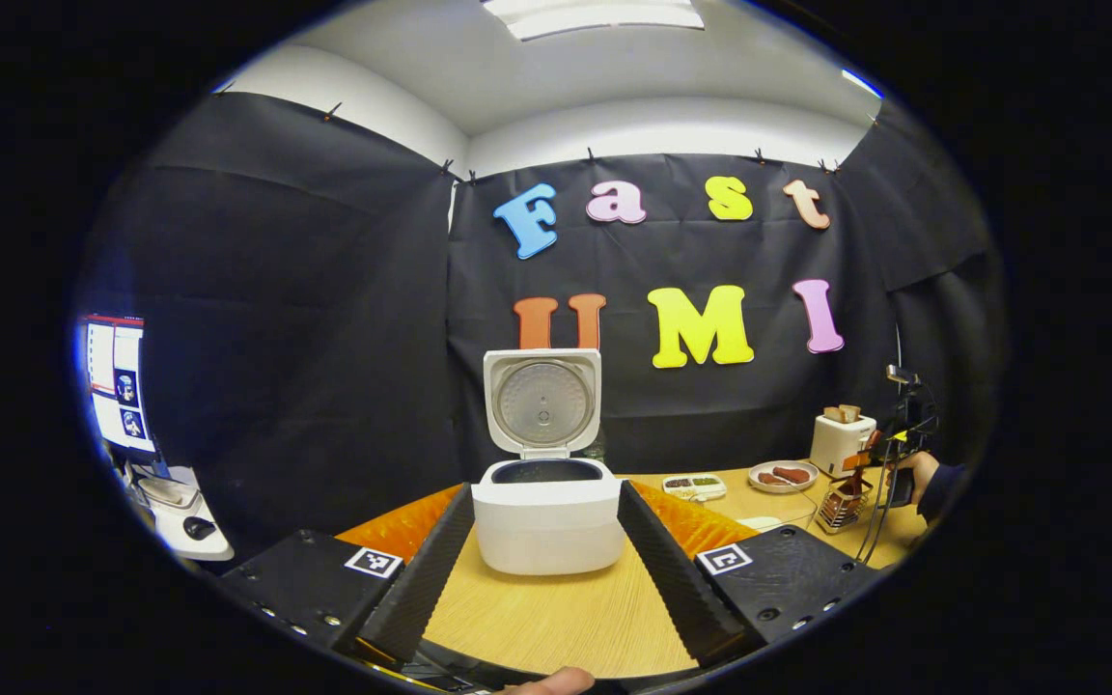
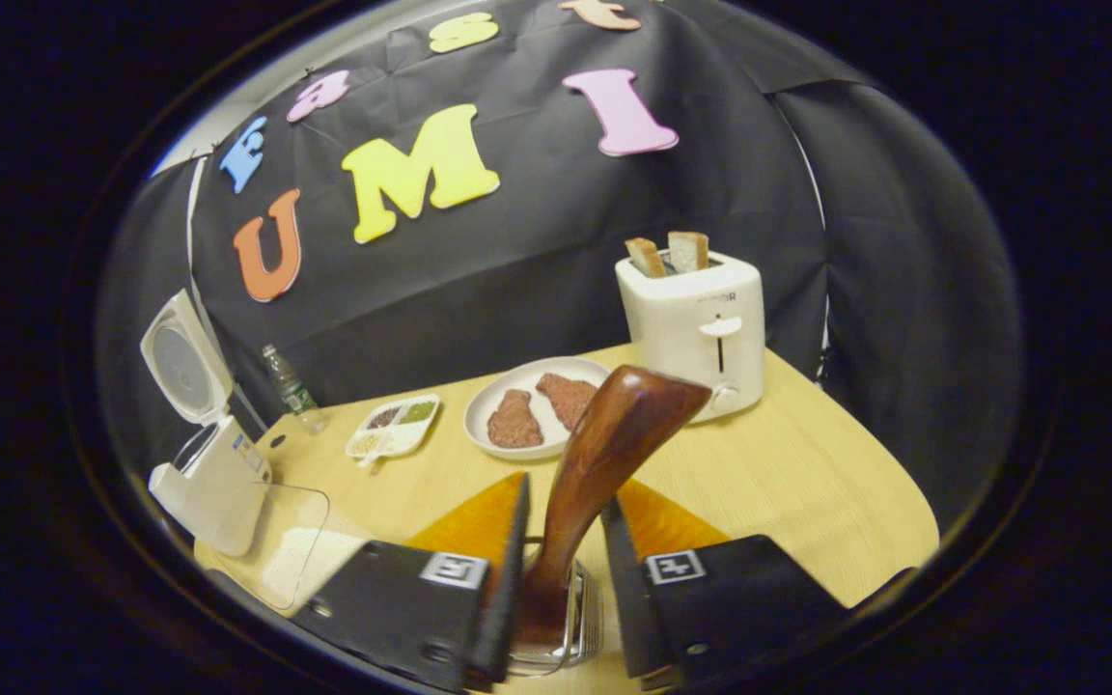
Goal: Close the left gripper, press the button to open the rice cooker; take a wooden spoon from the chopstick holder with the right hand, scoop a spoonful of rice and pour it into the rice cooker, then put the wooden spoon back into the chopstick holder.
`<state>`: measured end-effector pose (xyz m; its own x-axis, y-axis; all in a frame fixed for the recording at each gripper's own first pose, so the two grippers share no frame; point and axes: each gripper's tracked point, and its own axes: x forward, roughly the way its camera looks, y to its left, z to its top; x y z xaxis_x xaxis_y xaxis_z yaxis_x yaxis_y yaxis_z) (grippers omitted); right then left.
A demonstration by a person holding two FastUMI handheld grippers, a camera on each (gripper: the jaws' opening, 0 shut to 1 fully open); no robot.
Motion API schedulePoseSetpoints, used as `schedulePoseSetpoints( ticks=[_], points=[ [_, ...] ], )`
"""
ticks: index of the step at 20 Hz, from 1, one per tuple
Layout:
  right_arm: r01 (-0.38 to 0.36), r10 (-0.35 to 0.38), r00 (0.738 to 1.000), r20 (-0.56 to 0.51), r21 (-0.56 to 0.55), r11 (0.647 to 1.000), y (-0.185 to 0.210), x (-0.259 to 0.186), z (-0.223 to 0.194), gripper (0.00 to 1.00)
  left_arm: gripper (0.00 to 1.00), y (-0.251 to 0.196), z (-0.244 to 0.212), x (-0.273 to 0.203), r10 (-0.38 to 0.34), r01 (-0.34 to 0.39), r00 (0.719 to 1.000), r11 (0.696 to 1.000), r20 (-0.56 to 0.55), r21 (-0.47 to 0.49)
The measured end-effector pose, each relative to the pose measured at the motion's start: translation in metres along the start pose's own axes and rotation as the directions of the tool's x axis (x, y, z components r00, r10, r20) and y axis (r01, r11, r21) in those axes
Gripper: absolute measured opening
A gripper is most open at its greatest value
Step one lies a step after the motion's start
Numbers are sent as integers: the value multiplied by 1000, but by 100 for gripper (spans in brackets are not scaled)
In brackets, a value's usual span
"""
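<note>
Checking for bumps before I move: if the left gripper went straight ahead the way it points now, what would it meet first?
Most likely the rice cooker: it stands dead ahead between the open fingers of the left gripper, lid up. Only bare table lies before it, though depth is hard to judge.

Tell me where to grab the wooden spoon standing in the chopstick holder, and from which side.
Grip the wooden spoon on its slim shaft just above the chopstick holder, coming from above; it stands nearly upright, leaning right, between the right gripper's fingers.
</note>
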<state>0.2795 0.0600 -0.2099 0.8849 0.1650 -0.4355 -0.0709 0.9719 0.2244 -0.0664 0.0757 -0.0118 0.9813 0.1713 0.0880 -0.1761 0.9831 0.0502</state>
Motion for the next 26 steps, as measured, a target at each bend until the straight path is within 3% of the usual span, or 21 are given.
schedulePoseSetpoints(
  ticks=[1, 2, 3, 10, 14, 17, 20, 26],
  points=[
    [-32, 32, 1000, 0, 8, 999, 13, -5, 1, 34, 95, 1, 1, -3, -6, 6, 1000, 1000, 2, 0],
    [-35, 35, 999, 8, -22, 999, 19, -8, 4, 21, 95, 4, 2, -5, -3, 3, 1000, 1000, 7, 1],
    [-27, 29, 999, 30, -54, 998, 22, -18, 10, 19, 95, 9, 3, -7, 4, -4, 1000, 1000, 11, -2],
    [26, 12, 983, 185, -206, 978, 57, -78, 64, 17, 95, 24, 8, -21, 8, -8, 1000, 1000, 17, -22],
    [41, 12, 970, 241, -215, 976, 88, -106, 76, 18, 95, 30, 3, -31, 9, -9, 1000, 1000, 15, -28],
    [38, 42, 947, 317, -240, 970, 124, -125, 86, 17, 95, 30, -7, -34, -10, 10, 1000, 1000, 13, -16],
    [13, 97, 931, 351, -298, 954, 167, -128, 78, 13, 95, 43, -15, -37, 4, -4, 1000, 1000, -2, 11],
    [-77, 169, 949, 266, -325, 943, 226, -85, 24, 12, 95, 53, -19, -36, 1, -1, 1000, 1000, 2, -21]
  ],
)
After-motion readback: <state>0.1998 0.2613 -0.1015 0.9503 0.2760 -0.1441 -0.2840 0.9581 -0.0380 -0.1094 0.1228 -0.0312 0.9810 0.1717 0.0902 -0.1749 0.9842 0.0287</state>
